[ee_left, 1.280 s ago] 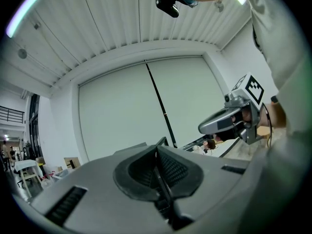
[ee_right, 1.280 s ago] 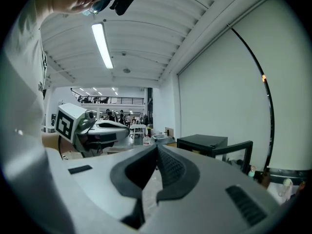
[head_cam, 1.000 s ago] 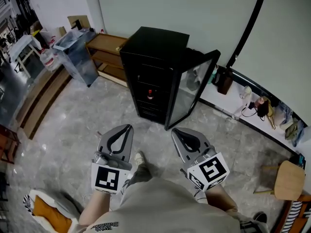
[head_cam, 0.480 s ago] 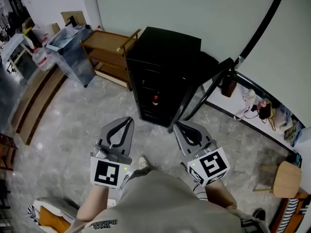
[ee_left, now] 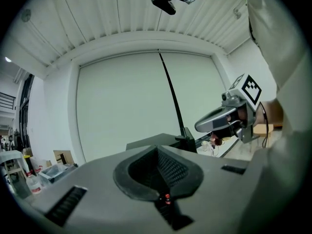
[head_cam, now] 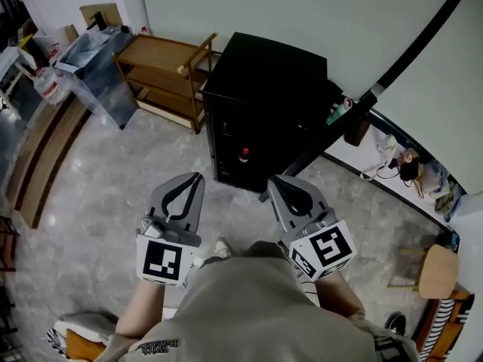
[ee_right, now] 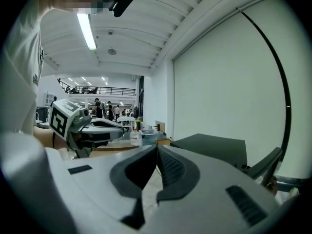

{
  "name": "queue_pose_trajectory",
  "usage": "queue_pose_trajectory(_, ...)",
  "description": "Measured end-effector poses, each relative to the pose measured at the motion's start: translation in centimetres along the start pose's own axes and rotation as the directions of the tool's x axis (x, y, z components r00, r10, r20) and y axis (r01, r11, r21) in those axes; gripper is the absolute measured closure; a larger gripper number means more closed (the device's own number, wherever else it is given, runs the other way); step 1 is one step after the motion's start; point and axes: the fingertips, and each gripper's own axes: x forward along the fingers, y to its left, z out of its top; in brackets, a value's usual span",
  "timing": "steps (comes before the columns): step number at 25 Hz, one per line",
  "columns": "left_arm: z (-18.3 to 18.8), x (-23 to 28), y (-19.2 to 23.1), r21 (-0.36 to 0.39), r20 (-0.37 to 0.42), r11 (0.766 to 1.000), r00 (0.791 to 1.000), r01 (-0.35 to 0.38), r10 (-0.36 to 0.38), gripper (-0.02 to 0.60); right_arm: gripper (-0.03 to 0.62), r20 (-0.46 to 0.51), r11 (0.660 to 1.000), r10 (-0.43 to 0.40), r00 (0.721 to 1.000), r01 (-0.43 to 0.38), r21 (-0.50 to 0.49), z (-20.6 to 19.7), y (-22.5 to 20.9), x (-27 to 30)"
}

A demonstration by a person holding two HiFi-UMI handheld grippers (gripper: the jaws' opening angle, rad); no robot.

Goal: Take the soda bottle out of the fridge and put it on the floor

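Note:
The black fridge (head_cam: pixel 266 96) stands against the wall with its glass door (head_cam: pixel 326 139) swung open to the right. Inside, on a shelf, I see the soda bottle (head_cam: pixel 244 155) with its red cap. My left gripper (head_cam: pixel 197 177) and right gripper (head_cam: pixel 274 180) hover side by side over the floor in front of the fridge, both shut and empty. In the left gripper view the jaws (ee_left: pixel 157 148) meet, and the fridge top (ee_left: pixel 156 141) rises behind them. The right gripper view shows closed jaws (ee_right: pixel 157 146) and the fridge (ee_right: pixel 214 147) to the right.
A wooden shelf unit (head_cam: pixel 167 78) stands left of the fridge, with a clear plastic bin (head_cam: pixel 94 62) beyond it. A low ledge with small items (head_cam: pixel 392 161) runs along the right wall. A wooden stool (head_cam: pixel 429 272) sits at the right. The floor is grey marble tile (head_cam: pixel 106 179).
The fridge now sits closer and nearer the centre of the head view, its door seen more edge-on. Both grippers have kept their pose and stayed shut.

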Motion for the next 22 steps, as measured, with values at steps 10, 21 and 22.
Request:
queue_pose_trajectory(10,-3.8,6.8,2.5,-0.059,-0.102,0.998,0.994,-0.037,0.031,0.575,0.597,-0.171,1.000,0.007,0.985,-0.009,-0.011,-6.0,-6.3,7.3)
queue_pose_trajectory(21,-10.0,14.5,4.1,-0.099,-0.238,0.988,0.967,-0.118,0.091,0.574,0.498,-0.398,0.991,0.101,0.912,-0.126,-0.036,-16.4,-11.2,17.1)
queue_pose_trajectory(22,-10.6,15.0,4.2,-0.107,-0.253,0.987,0.963,-0.122,0.091,0.574,0.489,-0.419,0.990,0.100,0.903,-0.133,-0.050,-17.4,-11.4,17.9)
